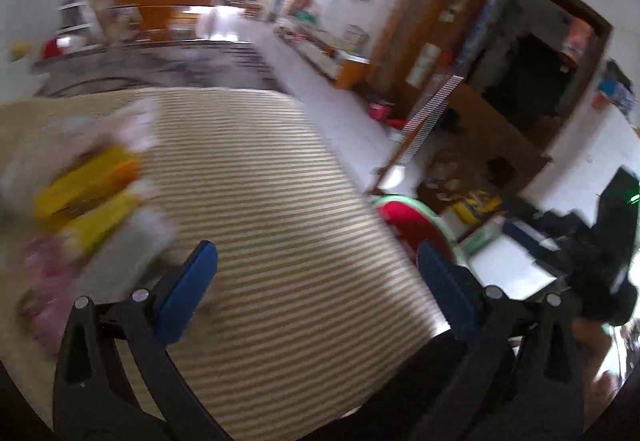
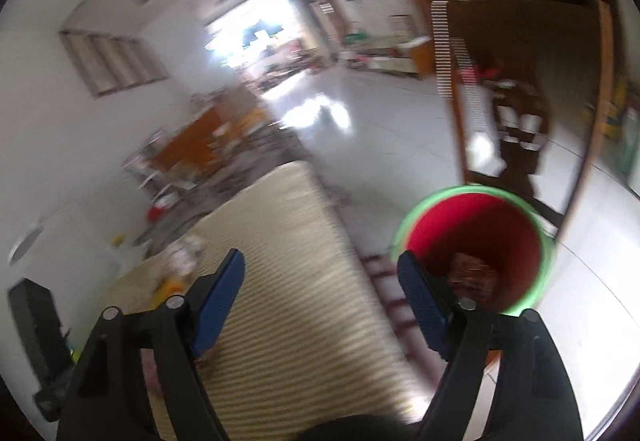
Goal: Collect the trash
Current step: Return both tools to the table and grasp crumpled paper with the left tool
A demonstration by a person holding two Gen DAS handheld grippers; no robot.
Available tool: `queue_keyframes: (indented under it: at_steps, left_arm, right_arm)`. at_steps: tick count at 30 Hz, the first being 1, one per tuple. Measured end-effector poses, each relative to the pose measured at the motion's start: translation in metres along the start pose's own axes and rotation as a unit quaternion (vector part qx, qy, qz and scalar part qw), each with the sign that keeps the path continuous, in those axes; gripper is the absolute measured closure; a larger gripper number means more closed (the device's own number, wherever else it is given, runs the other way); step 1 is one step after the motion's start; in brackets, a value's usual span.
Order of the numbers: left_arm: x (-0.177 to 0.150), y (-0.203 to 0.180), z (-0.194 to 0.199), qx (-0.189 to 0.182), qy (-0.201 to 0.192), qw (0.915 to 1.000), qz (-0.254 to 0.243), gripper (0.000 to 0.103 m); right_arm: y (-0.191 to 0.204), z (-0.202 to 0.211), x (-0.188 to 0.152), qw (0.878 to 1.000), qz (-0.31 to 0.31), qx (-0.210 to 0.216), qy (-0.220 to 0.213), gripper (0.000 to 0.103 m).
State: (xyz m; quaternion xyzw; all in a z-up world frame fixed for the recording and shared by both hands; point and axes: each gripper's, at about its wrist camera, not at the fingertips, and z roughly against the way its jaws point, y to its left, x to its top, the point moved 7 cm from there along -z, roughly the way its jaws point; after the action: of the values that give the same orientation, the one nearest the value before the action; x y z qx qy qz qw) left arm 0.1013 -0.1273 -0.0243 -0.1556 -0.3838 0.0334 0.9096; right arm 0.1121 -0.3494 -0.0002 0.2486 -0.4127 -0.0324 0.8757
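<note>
yellow wrappers (image 1: 86, 197) on the striped mat (image 1: 280, 201) look light and crushable, best pinched mid-body; left gripper (image 1: 316, 273) and right gripper (image 2: 322, 281) both gape wide, empty.

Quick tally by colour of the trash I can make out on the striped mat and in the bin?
Yellow wrappers on the striped mat: 2
Pink piece, blurred: 1
White crumpled bits, too blurred to separate: at least 1
Brown piece in the red bin: 1
Total: at least 5
</note>
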Motion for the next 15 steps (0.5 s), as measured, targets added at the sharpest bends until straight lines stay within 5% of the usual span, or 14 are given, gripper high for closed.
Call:
queue_keyframes:
  at_steps: [5, 9, 13, 15]
  left_arm:
    - [-0.021, 0.081, 0.036, 0.089, -0.014, 0.9950, 0.043, 0.005]
    - [-0.040, 0.141, 0.058, 0.162, -0.019, 0.9842, 0.069, 0.005]
    - [-0.062, 0.196, 0.058, 0.154, -0.006, 0.9744, 0.164, 0.007]
    - [-0.068, 0.209, 0.054, 0.135, -0.002, 0.9713, 0.196, 0.018]
  right_arm:
    - [0.039, -0.032, -0.035, 0.997, 0.036, 0.016, 0.060, 0.022]
    - [0.045, -0.035, -0.037, 0.997, 0.045, 0.009, 0.061, 0.022]
    - [0.040, -0.037, -0.042, 0.997, 0.035, 0.003, 0.072, 0.022]
    - [0.040, -0.038, -0.043, 0.996, 0.043, -0.002, 0.073, 0.022]
